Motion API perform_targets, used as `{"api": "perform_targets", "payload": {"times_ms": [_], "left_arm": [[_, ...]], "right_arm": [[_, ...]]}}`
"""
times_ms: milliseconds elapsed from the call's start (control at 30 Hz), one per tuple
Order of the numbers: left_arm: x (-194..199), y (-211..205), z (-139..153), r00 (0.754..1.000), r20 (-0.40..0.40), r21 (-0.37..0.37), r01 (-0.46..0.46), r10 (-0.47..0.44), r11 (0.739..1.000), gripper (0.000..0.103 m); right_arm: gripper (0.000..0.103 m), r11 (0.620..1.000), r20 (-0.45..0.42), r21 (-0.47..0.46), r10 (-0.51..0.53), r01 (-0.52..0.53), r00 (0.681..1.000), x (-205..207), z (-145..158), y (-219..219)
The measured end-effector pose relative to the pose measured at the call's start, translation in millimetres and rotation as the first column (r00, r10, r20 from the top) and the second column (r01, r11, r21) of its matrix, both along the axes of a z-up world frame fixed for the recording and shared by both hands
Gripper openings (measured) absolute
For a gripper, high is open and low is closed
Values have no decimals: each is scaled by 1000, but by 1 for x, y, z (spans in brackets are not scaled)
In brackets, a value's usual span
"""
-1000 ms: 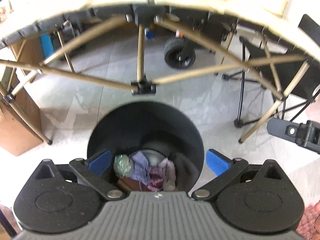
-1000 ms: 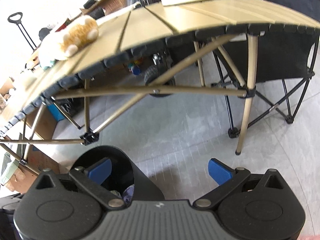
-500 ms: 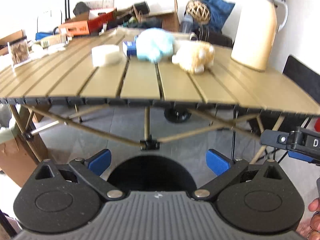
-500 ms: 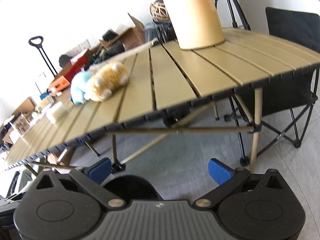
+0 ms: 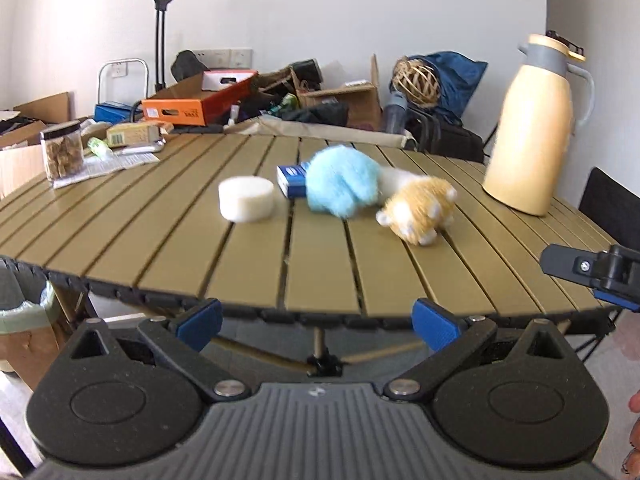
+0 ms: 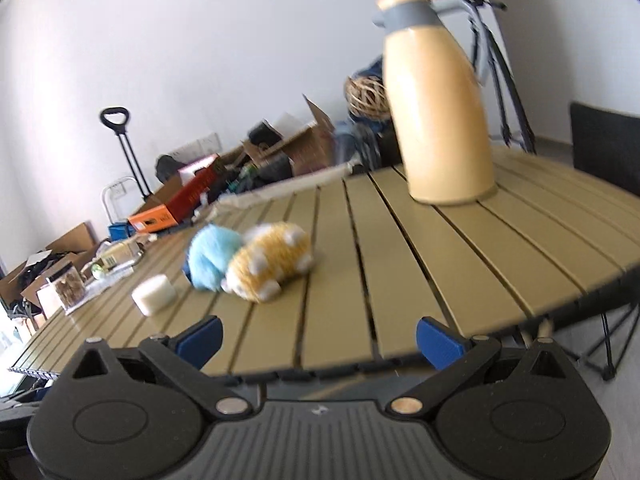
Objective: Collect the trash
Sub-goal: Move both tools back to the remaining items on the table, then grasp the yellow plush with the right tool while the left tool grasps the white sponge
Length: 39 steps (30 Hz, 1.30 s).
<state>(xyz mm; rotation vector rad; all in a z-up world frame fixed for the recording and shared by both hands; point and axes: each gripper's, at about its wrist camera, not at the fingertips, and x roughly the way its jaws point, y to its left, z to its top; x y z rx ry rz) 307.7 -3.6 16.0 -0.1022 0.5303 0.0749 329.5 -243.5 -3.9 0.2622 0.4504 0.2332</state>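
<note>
My left gripper [image 5: 316, 322] stands open and empty at the near edge of the slatted table [image 5: 160, 248]. On the table lie a white round roll [image 5: 246, 199], a small blue box [image 5: 292, 180], a blue plush [image 5: 342, 186] and an orange plush [image 5: 420, 212]. My right gripper [image 6: 318, 338] is open too, with nothing between its fingers, just short of the table edge [image 6: 400, 344]. From that side I see the orange plush [image 6: 272, 262], the blue plush [image 6: 210, 258] and the white roll [image 6: 154, 294]. The other gripper's arm [image 5: 592, 270] shows at the right.
A tall yellow thermos jug [image 5: 536, 128] stands at the table's right. A jar [image 5: 62, 154], papers and a small carton [image 5: 132, 134] sit at the far left. Cardboard boxes [image 5: 200, 100] and bags pile up behind. A lined bin [image 5: 20, 312] stands lower left, a black chair [image 6: 604, 148] at the right.
Both grippers have risen from over the black trash bin under the table to tabletop height. The bin with its trash has dropped out of view, and the tabletop objects now show.
</note>
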Motion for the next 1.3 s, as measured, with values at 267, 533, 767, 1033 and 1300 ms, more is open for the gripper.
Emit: {"api": "perform_targets", "payload": {"times_ms": [267, 533, 767, 1033, 1300], "left_arm": [[26, 18, 19, 997, 53, 7, -52, 51, 999, 103], [56, 34, 26, 994, 78, 47, -87, 83, 995, 103], [81, 53, 26, 994, 64, 31, -88, 86, 996, 103], [110, 71, 21, 997, 29, 4, -68, 67, 998, 103], [133, 89, 19, 997, 9, -24, -79, 79, 997, 103]], "right_arm": [[103, 997, 76, -47, 61, -58, 995, 27, 19, 23], [103, 991, 127, -107, 94, -81, 987, 55, 24, 47], [103, 972, 127, -208, 138, -109, 982, 85, 15, 75], [103, 969, 41, -224, 116, -104, 992, 126, 1, 92], [103, 961, -28, -265, 78, -83, 997, 153, -10, 113]]}}
